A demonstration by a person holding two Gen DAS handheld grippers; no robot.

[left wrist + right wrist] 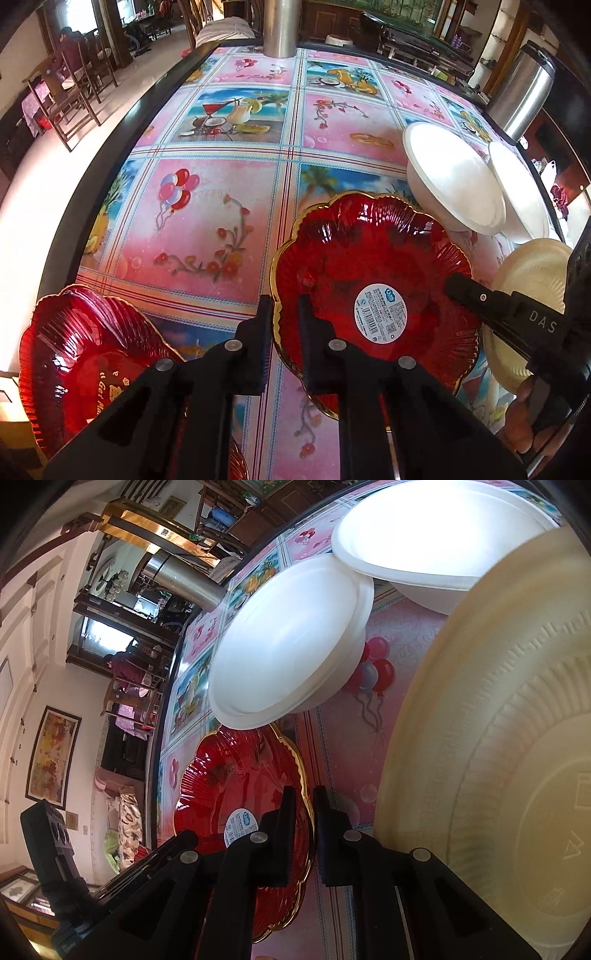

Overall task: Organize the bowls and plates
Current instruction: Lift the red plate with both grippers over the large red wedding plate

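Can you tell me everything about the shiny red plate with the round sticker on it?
The red plate looks like see-through red glass or plastic, shaped like a flower with a scalloped gold rim and fine ribs running outward. A round white sticker with tiny print sits near its middle. Both grippers pinch it: the left gripper is shut on its near-left rim, the right gripper on the opposite rim. A white bowl overlaps its far edge. The flowery tablecloth lies beneath.

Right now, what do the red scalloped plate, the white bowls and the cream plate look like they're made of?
Red scalloped plate: glossy translucent glass or hard plastic, gold-edged rim, ribbed, printed sticker on it; the look leaves it open which.
White bowls: matte, thin-walled, likely moulded pulp or foam disposables.
Cream plate: matte, embossed ribs and moulded marks, probably disposable pulp or plastic.
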